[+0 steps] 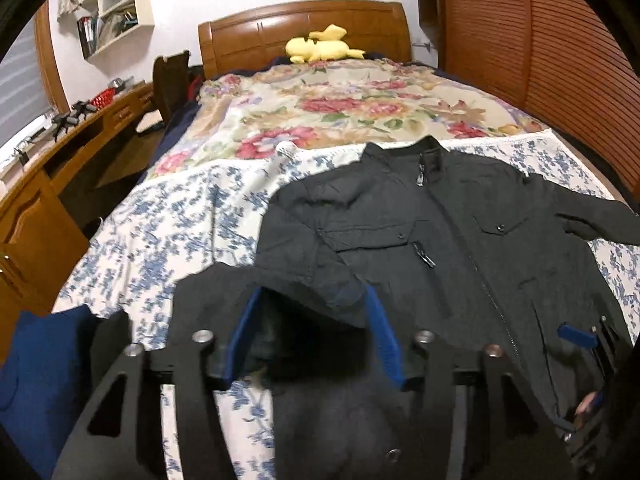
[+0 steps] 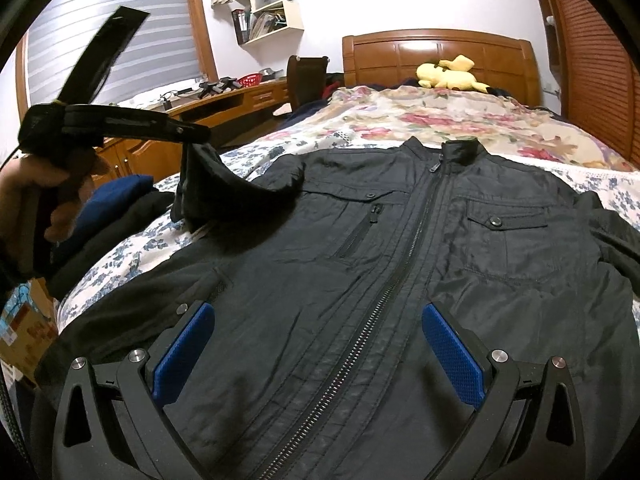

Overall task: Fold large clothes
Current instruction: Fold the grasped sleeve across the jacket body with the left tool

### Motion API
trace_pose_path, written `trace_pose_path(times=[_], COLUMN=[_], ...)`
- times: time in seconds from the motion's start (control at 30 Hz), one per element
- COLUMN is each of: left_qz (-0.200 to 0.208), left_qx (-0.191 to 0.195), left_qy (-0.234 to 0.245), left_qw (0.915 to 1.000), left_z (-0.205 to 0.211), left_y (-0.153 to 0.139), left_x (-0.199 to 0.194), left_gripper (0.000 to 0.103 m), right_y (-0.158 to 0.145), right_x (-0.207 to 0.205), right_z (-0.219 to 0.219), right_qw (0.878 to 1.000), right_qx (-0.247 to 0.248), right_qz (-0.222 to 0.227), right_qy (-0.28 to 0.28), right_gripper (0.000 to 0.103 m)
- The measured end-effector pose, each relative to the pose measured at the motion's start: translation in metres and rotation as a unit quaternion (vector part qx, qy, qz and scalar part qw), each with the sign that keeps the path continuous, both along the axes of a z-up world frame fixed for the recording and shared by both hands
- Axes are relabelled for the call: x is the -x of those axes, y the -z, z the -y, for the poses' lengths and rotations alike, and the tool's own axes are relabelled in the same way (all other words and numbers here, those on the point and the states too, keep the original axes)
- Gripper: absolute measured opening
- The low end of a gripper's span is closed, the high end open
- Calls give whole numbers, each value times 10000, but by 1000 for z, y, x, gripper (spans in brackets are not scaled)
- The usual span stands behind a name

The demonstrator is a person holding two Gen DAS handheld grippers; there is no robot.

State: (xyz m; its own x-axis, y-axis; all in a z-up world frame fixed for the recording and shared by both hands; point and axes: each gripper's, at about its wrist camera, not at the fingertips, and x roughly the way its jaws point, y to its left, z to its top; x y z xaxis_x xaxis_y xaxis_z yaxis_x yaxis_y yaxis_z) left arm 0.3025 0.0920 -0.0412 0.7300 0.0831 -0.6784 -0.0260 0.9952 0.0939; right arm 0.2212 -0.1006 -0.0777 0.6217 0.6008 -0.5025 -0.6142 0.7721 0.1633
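A black zip-up jacket [image 1: 460, 240] [image 2: 360, 260] lies face up on the blue-flowered sheet [image 1: 180, 232], collar toward the headboard. Its left sleeve [image 2: 224, 184] is raised off the bed and curves toward the chest, hanging from the tip of one of the left gripper's fingers [image 2: 160, 126]. In the left wrist view the left gripper [image 1: 314, 294] has its blue pads standing apart, with the sleeve's cuff [image 1: 320, 280] lying loosely between them. The right gripper [image 2: 320, 332] hovers open over the jacket's lower front, straddling the zipper [image 2: 360, 320]. Its blue pad [image 1: 576, 334] shows at the hem.
A floral quilt [image 1: 340, 108] covers the far half of the bed, with a yellow plush toy [image 1: 320, 46] by the wooden headboard [image 1: 304, 24]. Folded blue and dark cloth [image 2: 120, 196] sits at the bed's left edge. A wooden desk [image 1: 60, 152] runs along the left, louvered doors [image 1: 540, 40] along the right.
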Motion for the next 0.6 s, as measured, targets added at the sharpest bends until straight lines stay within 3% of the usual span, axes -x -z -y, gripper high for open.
trace_pose_path(times=[0.13,0.27,0.47,0.6], left_qz=[341,487,55,-333], left_qx=[146,-51,92,441], left_qy=[-122,-356,-829,-1202], left_qw=[9992,9982,9965,9912], left_z=[-15,-32,-74,-104], left_y=[-15,-14,30,71], left_x=[13,11,-10,-18], left_gripper=[72,73,73,73], right_y=[1,2,3,3], right_x=[-1,-2,-3,-3], right_z=[-1,-2,-5,-7], right_qw=[10000,10000,9999,9997], right_qx=[37,84,167,235], right_qz=[-2,2,6,10], right_qy=[-1,-8,1,22], right_gripper=[103,103,103,103])
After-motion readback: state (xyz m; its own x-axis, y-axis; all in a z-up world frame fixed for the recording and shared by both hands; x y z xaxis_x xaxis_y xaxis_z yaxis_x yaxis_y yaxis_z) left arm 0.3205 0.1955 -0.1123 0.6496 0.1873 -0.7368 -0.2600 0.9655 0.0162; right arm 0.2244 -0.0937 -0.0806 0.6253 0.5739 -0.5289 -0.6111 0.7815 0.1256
